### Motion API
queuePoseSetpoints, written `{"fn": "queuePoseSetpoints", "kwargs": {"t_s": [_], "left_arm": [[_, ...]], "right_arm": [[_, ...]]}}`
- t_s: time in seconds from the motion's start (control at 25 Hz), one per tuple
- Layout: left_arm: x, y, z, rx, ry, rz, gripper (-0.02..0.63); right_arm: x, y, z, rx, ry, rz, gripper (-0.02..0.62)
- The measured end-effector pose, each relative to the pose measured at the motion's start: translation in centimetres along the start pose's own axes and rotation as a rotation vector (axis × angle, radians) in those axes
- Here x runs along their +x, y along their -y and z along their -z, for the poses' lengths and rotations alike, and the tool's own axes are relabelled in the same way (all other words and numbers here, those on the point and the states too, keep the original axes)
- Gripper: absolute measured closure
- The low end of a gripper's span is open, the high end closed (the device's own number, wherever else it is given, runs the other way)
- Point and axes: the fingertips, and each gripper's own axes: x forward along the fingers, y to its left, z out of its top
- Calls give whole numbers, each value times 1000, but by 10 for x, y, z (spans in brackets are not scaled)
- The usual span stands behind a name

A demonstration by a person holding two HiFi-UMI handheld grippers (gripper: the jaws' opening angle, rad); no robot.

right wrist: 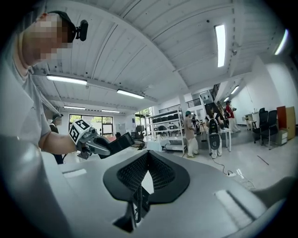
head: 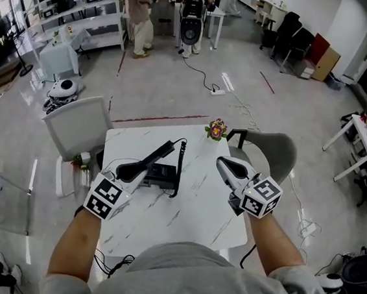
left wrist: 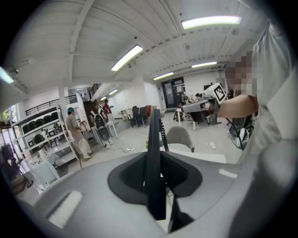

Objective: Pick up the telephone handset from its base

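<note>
Above the table (head: 188,223), left tongs (head: 131,171) pinch the handset (head: 157,154); right tongs (head: 224,164) pressed together.

I am in a large open robotics lab. Beyond my white marble-patterned table (head: 162,222) stand grey metal storage racks (head: 78,1) full of equipment and black office chairs (head: 293,32). A white power strip (head: 218,92) lies on the glossy grey floor (head: 170,89), and a cluttered white work desk (head: 360,139) stands to the table's right.

Grey shirt (head: 189,277); marker-cubed left gripper (head: 129,170), right gripper (head: 224,164)
</note>
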Motion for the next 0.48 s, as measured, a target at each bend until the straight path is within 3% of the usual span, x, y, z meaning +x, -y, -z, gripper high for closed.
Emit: {"fn": "queuePoseSetpoints", "kwargs": {"t_s": [0.28,0.48], "left_arm": [[-54,-28,-61,-161,229,-60,466],[-82,-42,-95,-286,370,-39,466]], "right_arm": [[1,-18,-61,-63,84,-44,592],[7,-30,-94,-94,124,-77,592]]}}
